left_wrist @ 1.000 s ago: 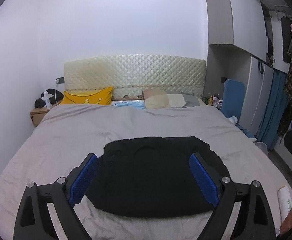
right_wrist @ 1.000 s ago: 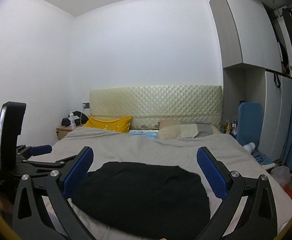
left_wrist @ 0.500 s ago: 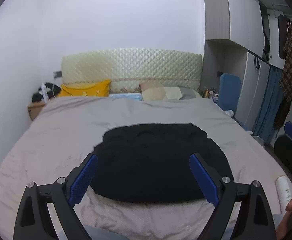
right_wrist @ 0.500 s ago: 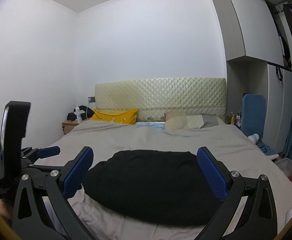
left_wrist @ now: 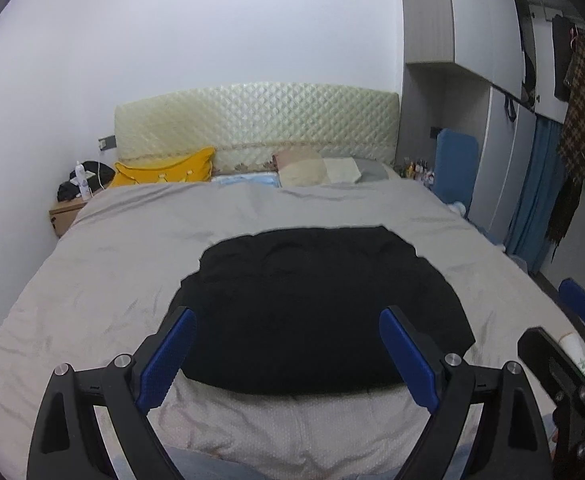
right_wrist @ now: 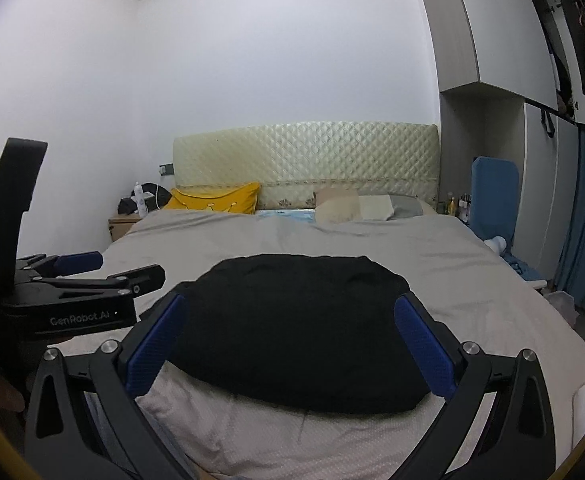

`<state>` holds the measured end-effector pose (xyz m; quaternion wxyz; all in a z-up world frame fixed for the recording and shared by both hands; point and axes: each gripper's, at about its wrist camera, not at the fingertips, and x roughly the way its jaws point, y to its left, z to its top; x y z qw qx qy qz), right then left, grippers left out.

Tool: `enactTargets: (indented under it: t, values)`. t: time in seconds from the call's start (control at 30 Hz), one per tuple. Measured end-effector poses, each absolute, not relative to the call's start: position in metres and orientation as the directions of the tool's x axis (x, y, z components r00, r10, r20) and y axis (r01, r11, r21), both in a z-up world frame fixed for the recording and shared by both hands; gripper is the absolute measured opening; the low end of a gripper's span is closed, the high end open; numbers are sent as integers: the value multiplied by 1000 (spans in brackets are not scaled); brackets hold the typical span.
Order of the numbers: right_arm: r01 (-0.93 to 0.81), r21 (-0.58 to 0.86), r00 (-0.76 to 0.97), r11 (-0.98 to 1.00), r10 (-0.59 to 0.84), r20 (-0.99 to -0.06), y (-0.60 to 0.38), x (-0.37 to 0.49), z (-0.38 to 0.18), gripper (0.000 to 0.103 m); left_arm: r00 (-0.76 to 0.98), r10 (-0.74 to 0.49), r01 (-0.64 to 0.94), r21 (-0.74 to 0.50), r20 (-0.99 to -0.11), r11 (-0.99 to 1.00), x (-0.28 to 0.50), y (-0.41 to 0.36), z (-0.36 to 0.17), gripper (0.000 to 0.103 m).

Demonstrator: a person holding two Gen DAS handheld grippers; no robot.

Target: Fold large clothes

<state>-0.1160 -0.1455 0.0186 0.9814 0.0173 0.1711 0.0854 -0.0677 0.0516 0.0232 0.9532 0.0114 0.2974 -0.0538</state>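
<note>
A black garment (left_wrist: 316, 304) lies folded into a flat rounded block on the grey bed cover (left_wrist: 124, 264), near the foot of the bed. In the right wrist view the same black garment (right_wrist: 300, 328) fills the middle. My left gripper (left_wrist: 288, 354) hangs above its near edge, open, with nothing between the blue pads. My right gripper (right_wrist: 290, 344) is open too and holds nothing. The left gripper's body (right_wrist: 72, 300) shows at the left of the right wrist view, level with the garment's left side.
A quilted headboard (left_wrist: 256, 120), a yellow pillow (left_wrist: 164, 170) and beige pillows (left_wrist: 316, 168) are at the far end. A wooden nightstand (left_wrist: 66, 216) stands far left. Wardrobes, a blue curtain (left_wrist: 532, 200) and hanging clothes line the right wall.
Both cameras have tilted and drawn back slightly, so the garment sits a little differently between the fingers. The garment itself has not moved. Both grippers stayed open.
</note>
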Motion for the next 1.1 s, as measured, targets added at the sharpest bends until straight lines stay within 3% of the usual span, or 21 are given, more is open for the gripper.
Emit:
enactTargets:
  t: [0.57,1.1]
  values:
    - [-94,78,898,992,119,-423,-162,-93,-17,103,760,-88,84,-37,-644,996,-37,53,-15,93]
    - [-91,87,885,992,121,-449,-165,-82,-26,103,751,-90,76,-49,-655,996,-33,54,-21,93]
